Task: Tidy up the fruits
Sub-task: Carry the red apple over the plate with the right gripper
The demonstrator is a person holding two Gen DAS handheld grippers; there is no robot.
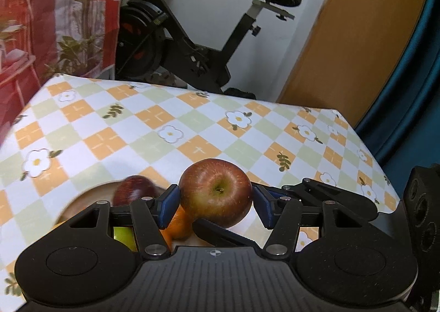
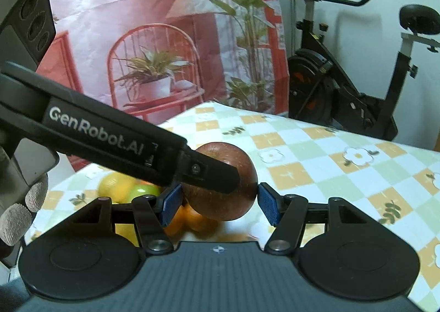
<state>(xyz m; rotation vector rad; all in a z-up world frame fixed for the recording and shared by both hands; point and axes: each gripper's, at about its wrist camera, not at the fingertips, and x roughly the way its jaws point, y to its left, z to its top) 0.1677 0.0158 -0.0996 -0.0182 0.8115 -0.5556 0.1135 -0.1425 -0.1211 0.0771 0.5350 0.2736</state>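
Note:
A red apple [image 1: 216, 192] sits between the blue pads of my left gripper [image 1: 216, 199], which is shut on it and holds it above a bowl of fruit. The same apple [image 2: 228, 199] also sits between the pads of my right gripper [image 2: 220, 202], which touches both its sides. The left gripper's finger [image 2: 209, 173] crosses in front of the apple in the right wrist view. Below lie a dark red apple [image 1: 132, 191], oranges [image 1: 180, 225], a green fruit [image 2: 143, 191] and a yellow fruit [image 2: 115, 186].
A wooden bowl rim [image 1: 82, 199] shows left of the fruit. The table has a checked flower-print cloth [image 1: 165, 125]. An exercise bike [image 1: 192, 37] stands behind the table's far edge. A red printed curtain [image 2: 137, 37] hangs at the back left.

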